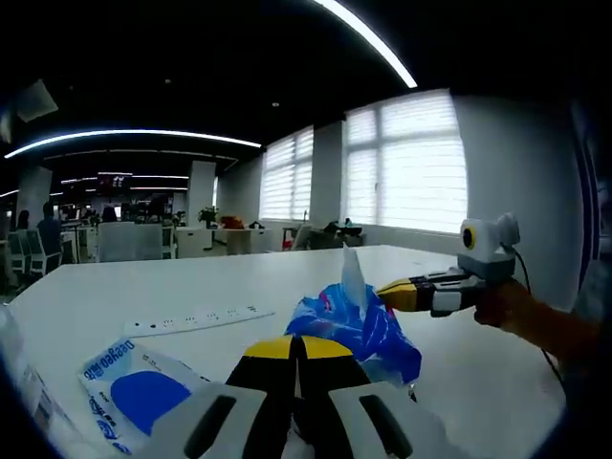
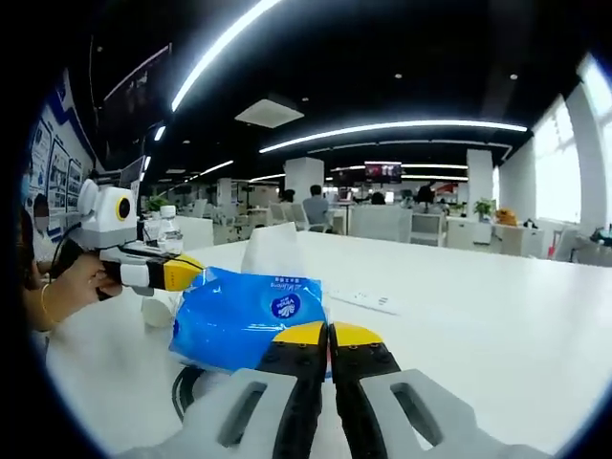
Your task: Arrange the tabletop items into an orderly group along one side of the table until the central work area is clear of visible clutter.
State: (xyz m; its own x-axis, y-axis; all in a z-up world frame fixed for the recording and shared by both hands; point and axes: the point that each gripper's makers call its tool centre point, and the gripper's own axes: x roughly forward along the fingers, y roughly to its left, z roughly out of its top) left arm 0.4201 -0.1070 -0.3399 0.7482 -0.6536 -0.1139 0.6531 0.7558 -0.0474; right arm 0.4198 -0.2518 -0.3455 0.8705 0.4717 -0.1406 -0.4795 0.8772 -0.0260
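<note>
A blue tissue pack (image 1: 359, 325) lies mid-table with a white tissue (image 1: 352, 277) sticking up from it. My left gripper (image 1: 297, 346) is shut, its yellow tips just short of the pack's near left edge. From the right, my right gripper (image 1: 394, 295) reaches the pack's side, a hand holding it. In the right gripper view the same pack (image 2: 244, 316) lies just beyond my shut right gripper (image 2: 330, 335), whose tips touch its near edge. The left gripper (image 2: 182, 273) sits at the pack's far left corner.
A white power strip (image 1: 196, 320) lies behind the pack, also seen as power strip (image 2: 363, 301). A blue-and-white flat packet (image 1: 129, 387) lies at the near left. A water bottle (image 2: 169, 228), a small white cup (image 2: 156, 311) and a black cable (image 2: 186, 387) lie by the table's edge.
</note>
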